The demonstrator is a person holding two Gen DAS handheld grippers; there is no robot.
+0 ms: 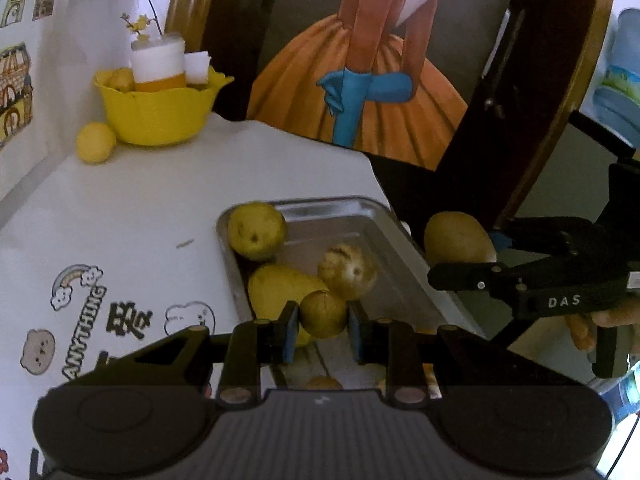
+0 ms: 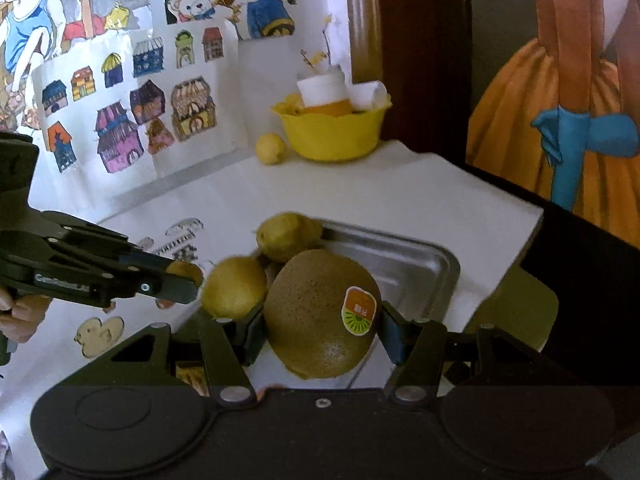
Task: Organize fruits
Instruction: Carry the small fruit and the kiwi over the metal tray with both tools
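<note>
Jaws hide kiwi (image 2: 320, 316) flanks, tray (image 2: 420, 264) half-hidden

House drawings (image 2: 132, 112) line the wall; a painted orange skirt (image 1: 360, 92) stands behind.

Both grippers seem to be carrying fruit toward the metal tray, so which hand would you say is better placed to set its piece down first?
Probably the left. Its gripper holds a small brown fruit already above the metal tray. The right gripper grips a stickered kiwi that seems to hang at the tray's near edge.
</note>
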